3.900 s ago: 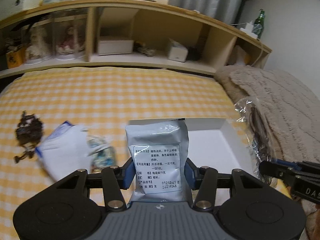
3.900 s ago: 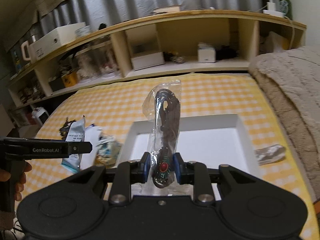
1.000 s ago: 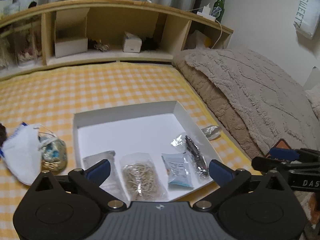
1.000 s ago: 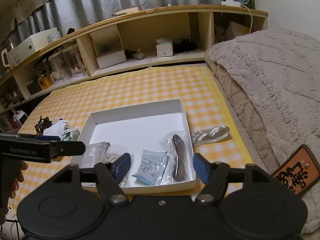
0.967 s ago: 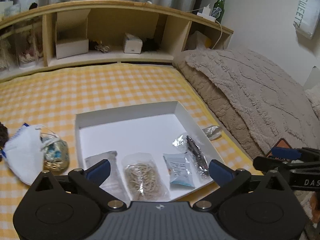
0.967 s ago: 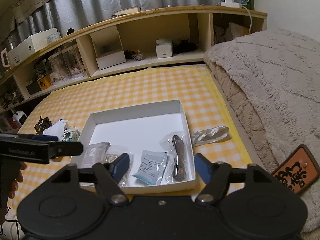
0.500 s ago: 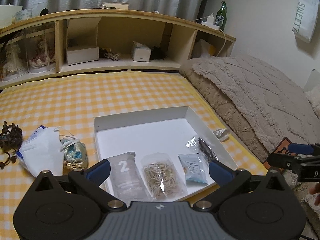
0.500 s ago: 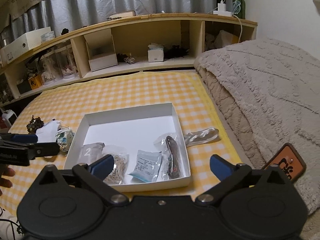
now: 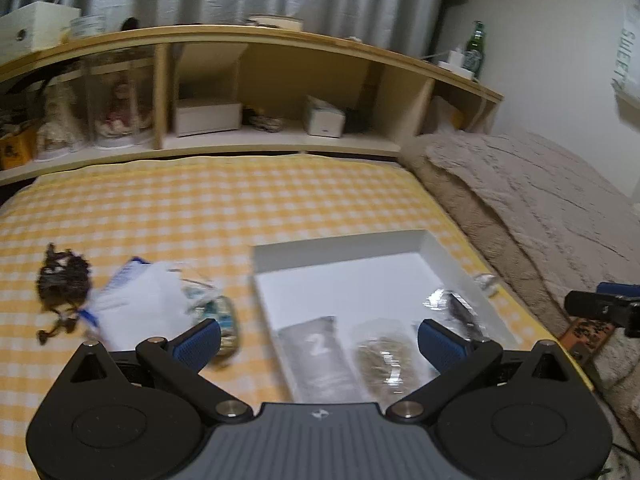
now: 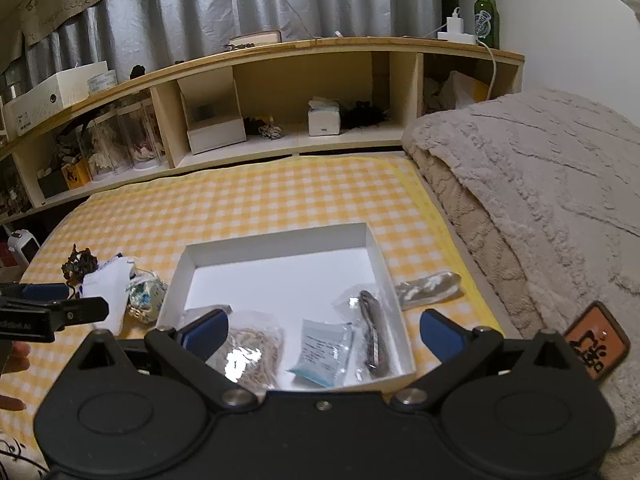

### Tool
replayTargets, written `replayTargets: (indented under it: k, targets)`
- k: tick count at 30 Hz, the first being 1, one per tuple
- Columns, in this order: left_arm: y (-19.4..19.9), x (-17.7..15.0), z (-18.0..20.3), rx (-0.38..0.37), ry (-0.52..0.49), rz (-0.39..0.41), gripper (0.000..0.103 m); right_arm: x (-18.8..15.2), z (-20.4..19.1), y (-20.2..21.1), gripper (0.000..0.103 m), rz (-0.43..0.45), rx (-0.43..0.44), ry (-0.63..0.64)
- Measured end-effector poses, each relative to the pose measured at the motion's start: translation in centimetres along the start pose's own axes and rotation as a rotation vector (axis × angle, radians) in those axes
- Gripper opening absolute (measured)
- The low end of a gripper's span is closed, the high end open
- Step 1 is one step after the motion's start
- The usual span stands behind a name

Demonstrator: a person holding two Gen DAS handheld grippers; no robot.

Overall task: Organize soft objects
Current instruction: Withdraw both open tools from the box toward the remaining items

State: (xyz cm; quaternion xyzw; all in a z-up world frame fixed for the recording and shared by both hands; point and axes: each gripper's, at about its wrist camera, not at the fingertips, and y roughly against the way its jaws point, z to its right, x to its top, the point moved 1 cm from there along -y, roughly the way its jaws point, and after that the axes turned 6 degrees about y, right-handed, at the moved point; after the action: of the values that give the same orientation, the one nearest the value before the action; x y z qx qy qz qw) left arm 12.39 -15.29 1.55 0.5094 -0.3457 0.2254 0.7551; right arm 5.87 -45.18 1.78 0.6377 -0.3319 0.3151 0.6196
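**Both grippers emptied; four packets now lie in the white box.**
The left gripper is drawn back, fingers spread; loose items, apparently a mask and pouch, remain on the bed. The box is filled; the right gripper has just been opened, nothing held.

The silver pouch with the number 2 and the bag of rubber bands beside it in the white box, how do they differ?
The silver pouch is opaque and foil-like, printed with a large 2; the bag of rubber bands is clear, showing its tan tangle. The pouch lies flat and long; the bag looks lumpier. The pouch is nearest the left wall of the white box; the bag is next to it. Both lie at the box's near edge.
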Motion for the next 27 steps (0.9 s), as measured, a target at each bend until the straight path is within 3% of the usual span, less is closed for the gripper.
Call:
replayTargets:
  k: [8,18,23,27]
  targets:
    - [0.5,1.1,-6.0,0.074,0.027,0.009,0.103,1.5,-3.8,-2.6,0.103,0.006,0.044,0.003]
    - [0.3,2.5,-12.8,0.111,0.113,0.035,0.103,3.0,-9.4,-6.5,0.103,0.016,0.124,0.006]
    - [-1.9,1.7,-14.7,0.132,0.138,-0.008,0.103,3.3,-12.5,-8.7,0.103,0.052,0.200,0.016]
    - [-3.7,1.0,-15.6,0.135,0.083,-0.038,0.103,3.6,-15.3,-11.4,0.103,0.054,0.197,0.070]
